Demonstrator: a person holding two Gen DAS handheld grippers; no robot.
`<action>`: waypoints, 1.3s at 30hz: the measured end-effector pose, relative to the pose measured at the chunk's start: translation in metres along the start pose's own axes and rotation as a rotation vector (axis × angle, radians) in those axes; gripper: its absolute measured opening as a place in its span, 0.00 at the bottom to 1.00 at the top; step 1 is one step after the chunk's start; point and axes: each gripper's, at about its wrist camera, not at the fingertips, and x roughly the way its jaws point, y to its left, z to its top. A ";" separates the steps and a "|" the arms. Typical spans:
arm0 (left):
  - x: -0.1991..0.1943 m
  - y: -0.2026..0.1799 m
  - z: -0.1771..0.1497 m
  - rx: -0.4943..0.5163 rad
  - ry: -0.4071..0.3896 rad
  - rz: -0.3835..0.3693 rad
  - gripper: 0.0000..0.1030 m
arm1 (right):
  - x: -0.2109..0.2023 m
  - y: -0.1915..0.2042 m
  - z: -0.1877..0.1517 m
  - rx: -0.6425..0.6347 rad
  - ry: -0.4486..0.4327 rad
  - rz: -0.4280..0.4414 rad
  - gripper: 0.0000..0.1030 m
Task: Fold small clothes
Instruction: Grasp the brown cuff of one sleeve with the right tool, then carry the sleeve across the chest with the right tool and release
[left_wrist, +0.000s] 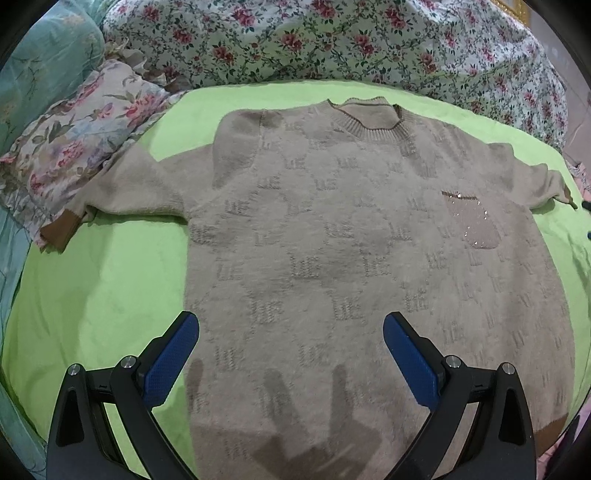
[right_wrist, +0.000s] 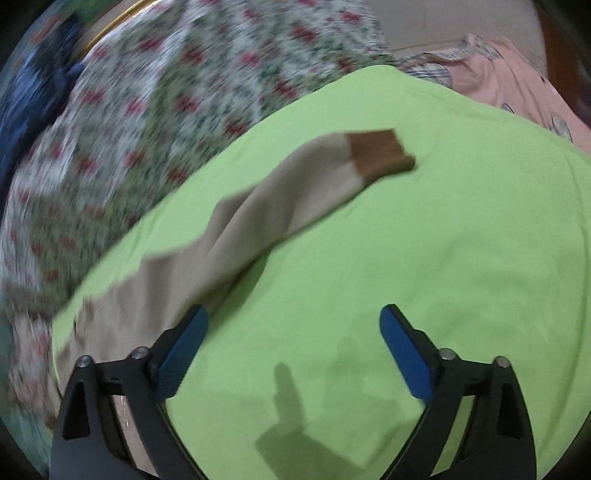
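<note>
A beige knit sweater (left_wrist: 332, 229) lies face up and spread flat on a green sheet (left_wrist: 96, 302) covering the bed, collar away from the camera, both sleeves extended outward. The knit carries a repeating raised motif resembling letters; it cannot be read with certainty. A small sequinned pocket (left_wrist: 472, 221) sits on the chest. The left tongs (left_wrist: 291, 332) hover above the lower body of the sweater, jaws wide apart, nothing between them. The right tongs (right_wrist: 293, 325) stand over bare green sheet beside the sleeve (right_wrist: 280, 199) with its brown cuff (right_wrist: 380, 151), jaws apart and empty. A floral quilt (left_wrist: 332, 44) borders the sheet.
</note>
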 end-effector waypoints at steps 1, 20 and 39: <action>0.003 -0.002 0.001 0.001 0.005 0.000 0.97 | 0.009 -0.010 0.012 0.035 -0.010 -0.010 0.78; 0.042 -0.030 0.005 0.015 0.081 -0.028 0.97 | 0.061 -0.035 0.103 0.076 -0.119 0.029 0.09; 0.011 0.020 0.000 -0.089 0.006 -0.158 0.97 | 0.044 0.325 -0.112 -0.358 0.337 0.682 0.09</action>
